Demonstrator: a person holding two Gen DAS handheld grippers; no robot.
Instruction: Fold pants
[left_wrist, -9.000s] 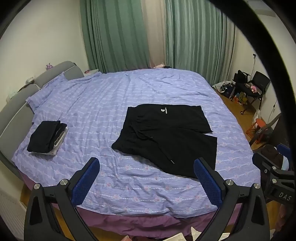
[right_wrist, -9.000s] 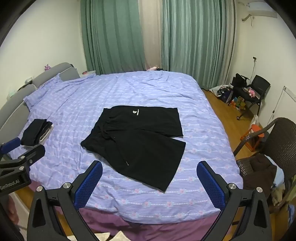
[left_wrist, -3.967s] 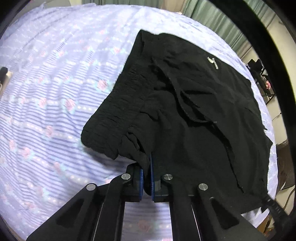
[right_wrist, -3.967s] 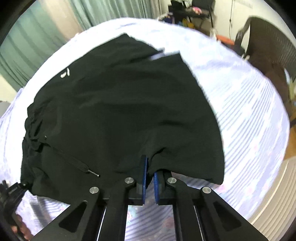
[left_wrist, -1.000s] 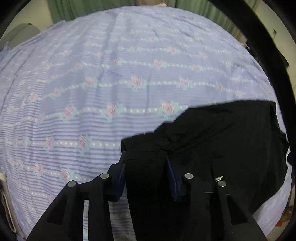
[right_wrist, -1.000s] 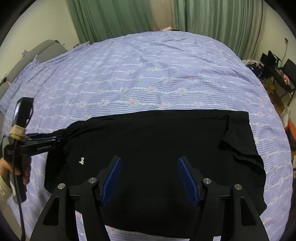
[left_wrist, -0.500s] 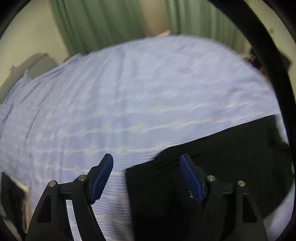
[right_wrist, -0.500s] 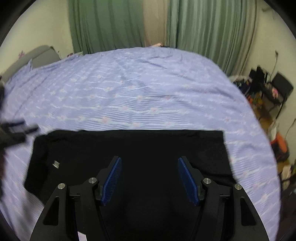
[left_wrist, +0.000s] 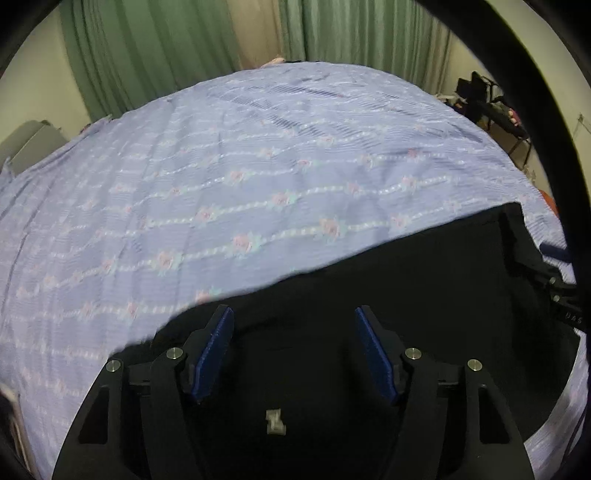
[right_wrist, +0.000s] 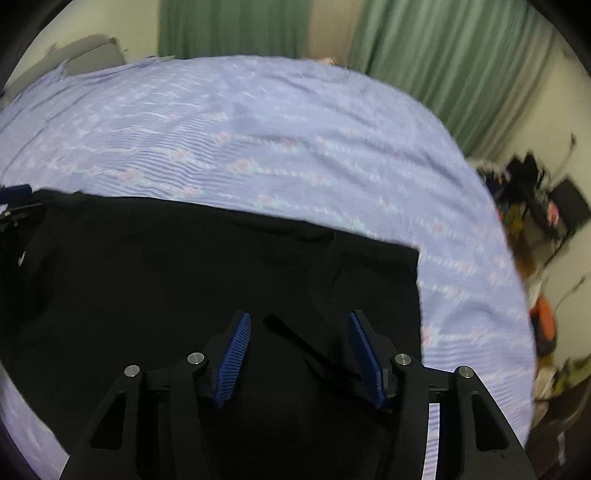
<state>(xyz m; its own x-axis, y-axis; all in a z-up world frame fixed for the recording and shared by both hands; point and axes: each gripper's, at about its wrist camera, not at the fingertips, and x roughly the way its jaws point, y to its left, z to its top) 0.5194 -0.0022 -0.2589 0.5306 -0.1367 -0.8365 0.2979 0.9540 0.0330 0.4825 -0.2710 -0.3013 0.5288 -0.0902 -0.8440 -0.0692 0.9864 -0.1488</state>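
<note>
Black pants (left_wrist: 424, 295) spread flat on the bed (left_wrist: 258, 166), directly beneath and ahead of both tongs, long axis running crosswise to the way the tongs point. Far edge a straight line just beyond the tips in both wrist views, so apparently already doubled over once. Small white logo (left_wrist: 275, 421) showing between the arms of the left tongs (left_wrist: 293, 339), near the base.

Left tongs poised over the left end of the garment, corner of the cloth just outside the left pad; right tongs (right_wrist: 299, 345) poised over the right end, with the right-hand edge of the cloth just beyond the right pad. Each end therefore nearer its own tongs. A dark drawstring or crease (right_wrist: 310, 354) slanting between the right pads.

Left tongs partly spread, jaws closing, nothing pinched, cloth below rather than between the pads. Right tongs likewise partly spread and closing, gripping nothing. Contact with the fabric hard to tell. Probable next need: a pinch at each end for a second fold.
</note>
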